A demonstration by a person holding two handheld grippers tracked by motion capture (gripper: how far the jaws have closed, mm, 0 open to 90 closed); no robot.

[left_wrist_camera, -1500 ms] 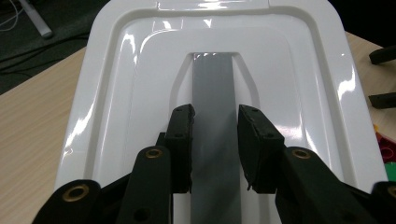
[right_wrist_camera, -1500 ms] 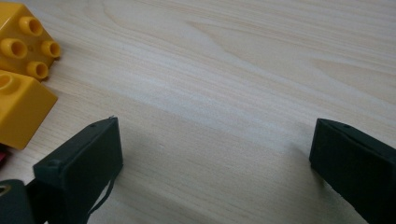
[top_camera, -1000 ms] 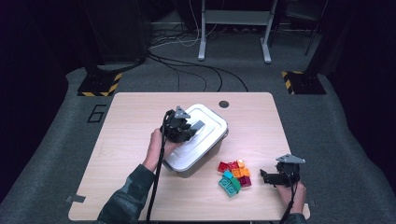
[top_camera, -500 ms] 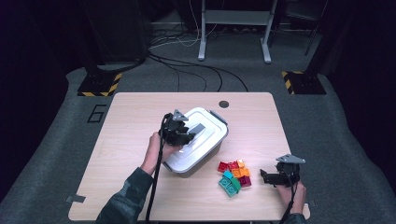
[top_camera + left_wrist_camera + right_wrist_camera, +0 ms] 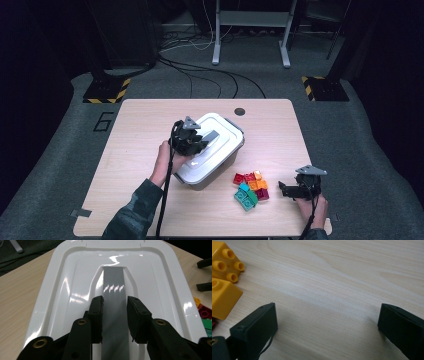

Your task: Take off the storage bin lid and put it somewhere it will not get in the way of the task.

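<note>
A white lidded box [image 5: 225, 150] sits slantwise in the middle of the table. My left gripper [image 5: 204, 138] reaches over its lid [image 5: 72, 285] and is shut on the grey handle [image 5: 113, 282] in the lid's recess, one pad on each side. Its jaws have just been closing slightly on that handle. A cluster of red, orange, yellow, green and teal bricks [image 5: 250, 188] lies to the right of the box. My right gripper [image 5: 282, 190] rests low on the table just right of the bricks, open, with bare wood between its pads [image 5: 257, 325]. Two yellow bricks [image 5: 223, 262] lie beyond its left jaw.
The wooden table [image 5: 135, 130] has a dark round hole [image 5: 240, 111] near its far edge and a strip of tape [image 5: 80, 213] at its near left corner. Beyond the table, cables, striped floor markers [image 5: 105, 92] and a metal stand [image 5: 250, 30] are on the floor.
</note>
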